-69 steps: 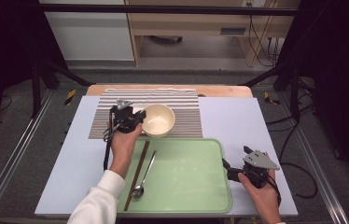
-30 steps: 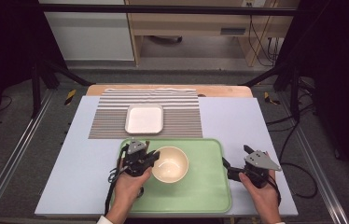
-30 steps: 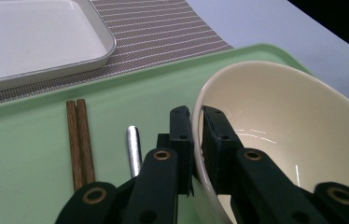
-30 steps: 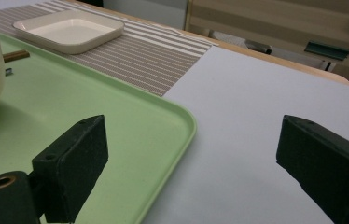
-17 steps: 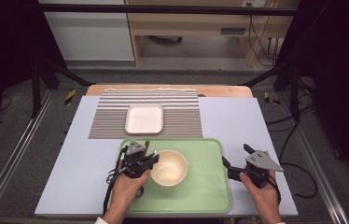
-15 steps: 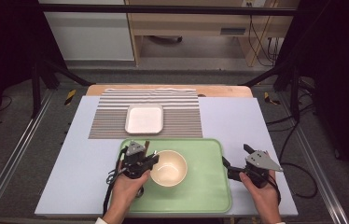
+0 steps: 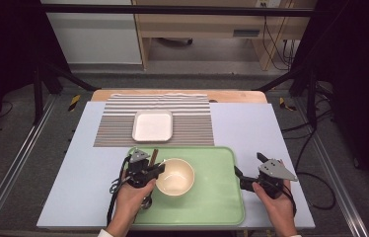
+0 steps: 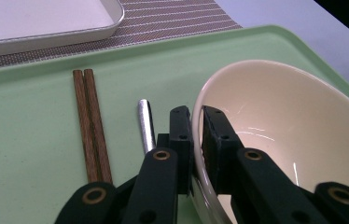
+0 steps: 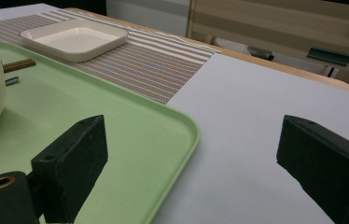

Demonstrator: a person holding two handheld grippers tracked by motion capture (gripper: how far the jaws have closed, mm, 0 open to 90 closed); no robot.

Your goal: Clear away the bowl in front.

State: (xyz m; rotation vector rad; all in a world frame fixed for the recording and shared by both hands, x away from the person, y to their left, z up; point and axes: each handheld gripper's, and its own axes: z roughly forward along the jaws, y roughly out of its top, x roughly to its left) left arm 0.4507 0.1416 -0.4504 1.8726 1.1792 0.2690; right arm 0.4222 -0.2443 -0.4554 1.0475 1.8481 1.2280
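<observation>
A cream bowl (image 7: pixel 175 176) sits on the left half of the green tray (image 7: pixel 212 197). My left gripper (image 7: pixel 157 170) is shut on the bowl's left rim. In the left gripper view the two jaws (image 8: pixel 197 116) pinch the bowl's (image 8: pixel 280 121) wall, one inside and one outside. Just left of the bowl, brown chopsticks (image 8: pixel 91 121) and a metal spoon handle (image 8: pixel 145 123) lie on the tray (image 8: pixel 256 42). My right gripper (image 7: pixel 248 164) rests at the tray's right edge, and its jaws (image 9: pixel 196 158) stand wide open with nothing between them.
A white square plate (image 7: pixel 152 125) sits on a striped mat (image 7: pixel 118 123) behind the tray. The right half of the tray (image 9: pixel 116 126) is bare. The pale blue table top (image 7: pixel 251 128) extends to the right, with a wooden edge at the back.
My left gripper carried the bowl from the square plate on the mat down onto the tray. It has barely shifted in the last second. The right gripper stayed put.
</observation>
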